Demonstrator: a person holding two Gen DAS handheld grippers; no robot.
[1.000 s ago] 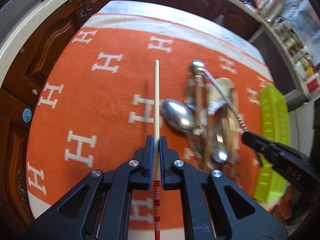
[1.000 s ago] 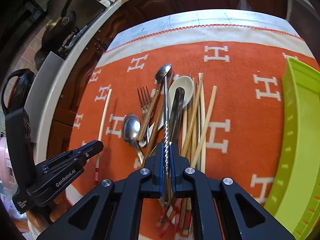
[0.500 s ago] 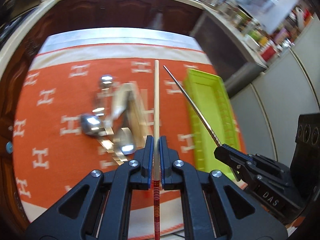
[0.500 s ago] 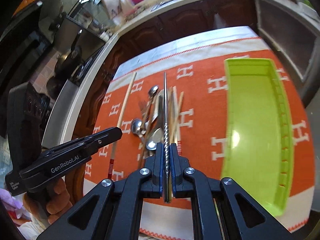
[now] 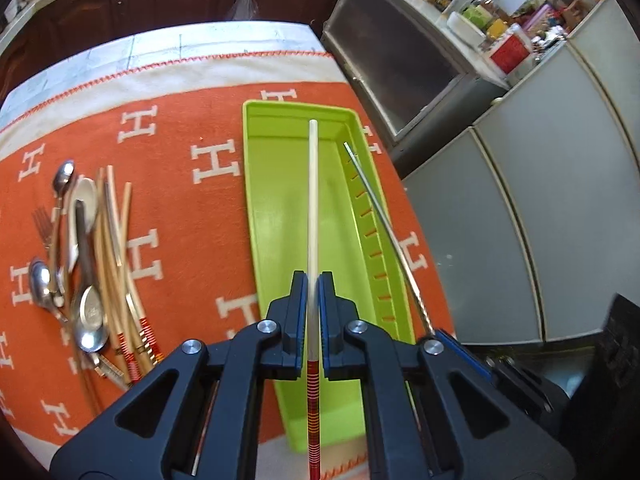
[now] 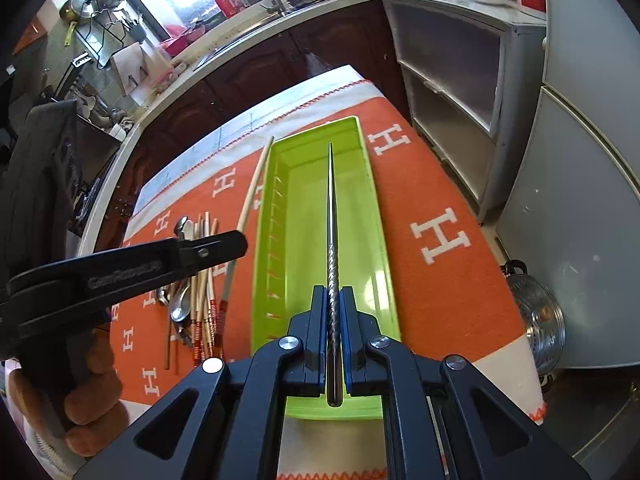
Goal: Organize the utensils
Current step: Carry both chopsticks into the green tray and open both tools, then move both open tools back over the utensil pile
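My left gripper (image 5: 313, 280) is shut on a wooden chopstick (image 5: 312, 200) with a red-banded end, held lengthwise over the lime green tray (image 5: 272, 184). My right gripper (image 6: 333, 292) is shut on a twisted metal chopstick (image 6: 330, 220), also above the tray (image 6: 360, 220) and pointing along it. In the left wrist view the metal chopstick (image 5: 376, 208) runs over the tray's right wall. The right wrist view shows the left gripper (image 6: 236, 242) and its wooden chopstick (image 6: 252, 192) beside the tray's left wall. The tray holds nothing else.
A pile of spoons, a fork and chopsticks (image 5: 88, 264) lies on the orange H-patterned cloth (image 5: 180, 220), left of the tray. Grey cabinets (image 5: 500, 220) stand just past the table's right edge, with a steel pot (image 6: 536, 320) below. Dark wooden cupboards line the back.
Both grippers swung from over the utensil pile to the right and now hang above the green tray, each still carrying its chopstick.
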